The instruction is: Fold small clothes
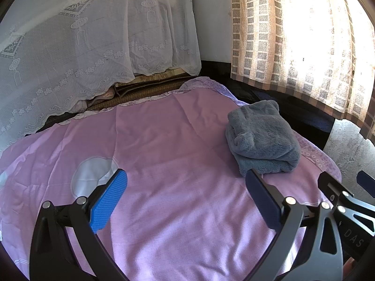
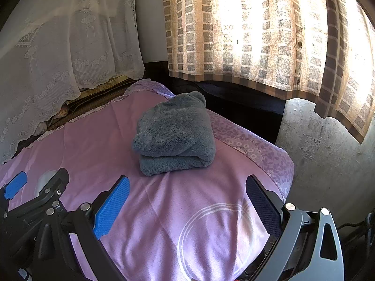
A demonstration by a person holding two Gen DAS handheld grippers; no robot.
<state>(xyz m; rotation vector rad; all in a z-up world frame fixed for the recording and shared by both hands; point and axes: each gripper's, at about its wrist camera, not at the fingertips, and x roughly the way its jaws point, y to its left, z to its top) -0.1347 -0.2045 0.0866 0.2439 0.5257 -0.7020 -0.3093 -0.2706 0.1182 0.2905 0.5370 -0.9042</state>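
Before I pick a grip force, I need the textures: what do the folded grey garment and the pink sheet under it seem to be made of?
The folded grey garment looks like thick plush fleece: fuzzy matte pile, soft rounded folds. The pink sheet looks like thin woven fabric, perhaps cotton: smooth, faint sheen, sharp fine creases.

Both the left gripper (image 1: 186, 195) and the right gripper (image 2: 187, 197) have black curved frames, blue ribbed pads, silver round screws (one frame shows "DAS").
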